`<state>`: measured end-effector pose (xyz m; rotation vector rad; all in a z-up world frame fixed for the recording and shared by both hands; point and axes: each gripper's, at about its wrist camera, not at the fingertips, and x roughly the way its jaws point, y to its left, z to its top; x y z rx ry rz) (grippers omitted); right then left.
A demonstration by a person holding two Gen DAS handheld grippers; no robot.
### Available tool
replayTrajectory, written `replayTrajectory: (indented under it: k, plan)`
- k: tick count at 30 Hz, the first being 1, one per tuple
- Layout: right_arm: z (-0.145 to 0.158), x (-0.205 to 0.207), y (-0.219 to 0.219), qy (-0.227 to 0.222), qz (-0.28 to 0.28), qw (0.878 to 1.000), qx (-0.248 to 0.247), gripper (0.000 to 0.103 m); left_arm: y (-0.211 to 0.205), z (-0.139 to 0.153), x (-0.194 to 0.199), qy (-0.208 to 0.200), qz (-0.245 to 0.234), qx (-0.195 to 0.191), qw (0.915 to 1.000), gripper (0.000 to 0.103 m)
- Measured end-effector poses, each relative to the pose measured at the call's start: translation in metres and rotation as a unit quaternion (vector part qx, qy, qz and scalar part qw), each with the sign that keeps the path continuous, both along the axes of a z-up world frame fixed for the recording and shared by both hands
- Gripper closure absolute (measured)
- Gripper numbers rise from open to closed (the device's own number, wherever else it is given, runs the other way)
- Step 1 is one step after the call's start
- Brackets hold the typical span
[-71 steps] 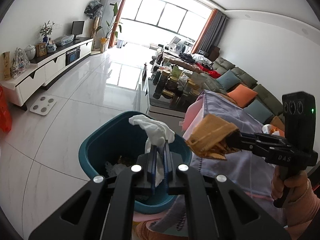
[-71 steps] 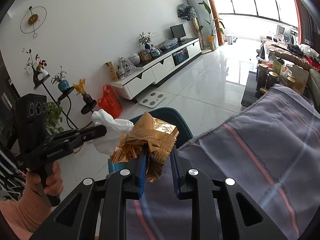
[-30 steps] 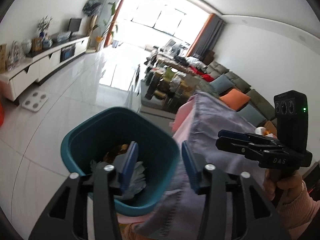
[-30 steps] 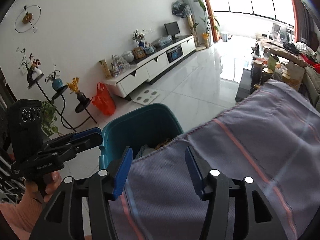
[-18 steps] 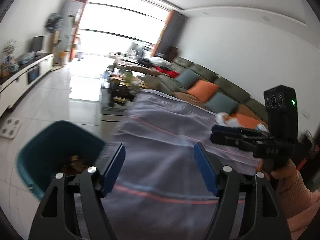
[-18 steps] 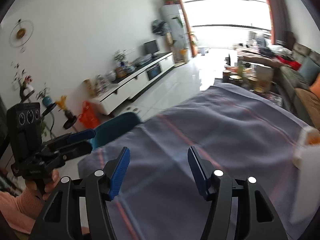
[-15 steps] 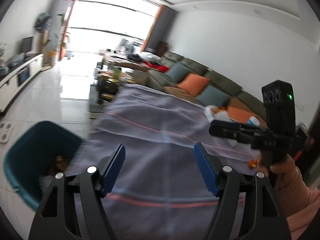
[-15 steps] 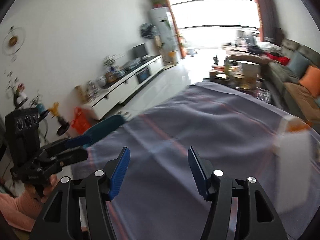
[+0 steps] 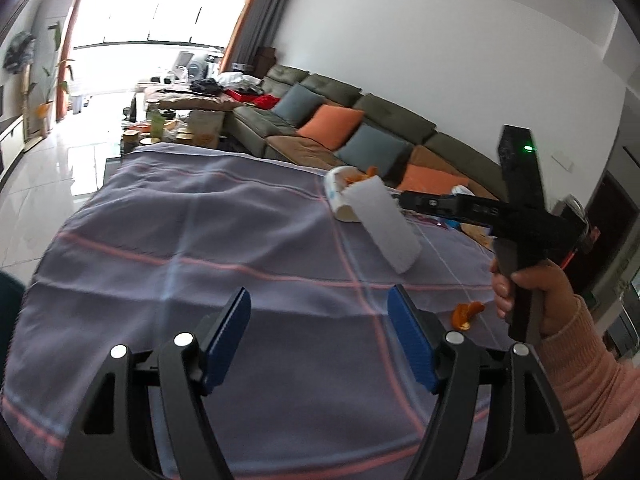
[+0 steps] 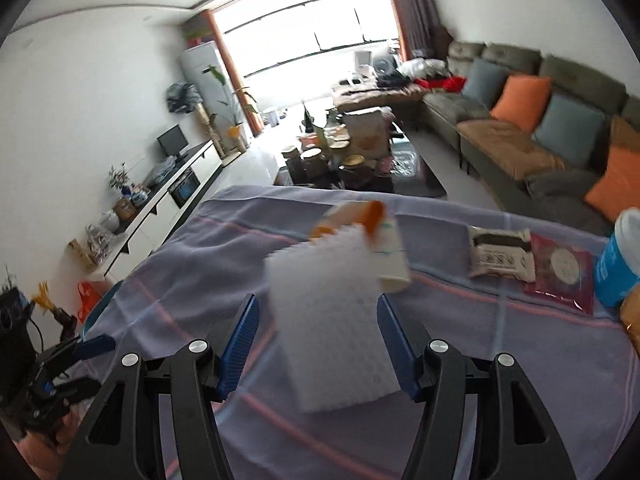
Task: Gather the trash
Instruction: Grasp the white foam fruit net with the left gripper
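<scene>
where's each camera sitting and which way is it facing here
Left wrist: on the left gripper, jaws open, looking across the purple striped tablecloth toward the sofa; the right hand holds its gripper at the right.
Right wrist: on the right gripper, jaws open, facing the white paper towel roll; the left gripper shows at lower left.
Shared: tablecloth, roll, sofa.

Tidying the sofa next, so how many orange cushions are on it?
2 orange cushions: one between the grey cushions, one at the near end. More may be hidden out of frame.
</scene>
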<state>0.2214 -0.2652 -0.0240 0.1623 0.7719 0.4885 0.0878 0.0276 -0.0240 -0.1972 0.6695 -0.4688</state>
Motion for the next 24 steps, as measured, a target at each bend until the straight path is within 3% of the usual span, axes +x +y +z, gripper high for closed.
replayTrajectory:
  k: [3,5,11,15,24]
  plan:
    - [-0.013,0.014,-0.009,0.02,-0.003,1.0,0.0,0.041,-0.012,0.0,0.005,0.006,-0.012,0.001,0.9999,0.031]
    - [-0.022,0.02,-0.01,0.035,0.004,0.999,0.003,0.047,-0.019,0.0,0.009,0.01,-0.019,0.002,0.9998,0.031]
    - [-0.03,0.015,-0.006,0.045,0.029,0.999,0.003,0.092,-0.029,-0.003,0.018,0.025,-0.035,-0.003,0.9991,0.031]
    - [-0.025,0.002,-0.002,0.04,0.054,0.998,0.016,0.092,-0.035,-0.006,0.027,0.035,-0.044,-0.01,0.9984,0.031]
    - [-0.025,-0.028,0.006,0.058,0.111,0.987,0.099,0.092,-0.045,-0.024,0.048,0.08,-0.065,-0.038,0.994,0.032]
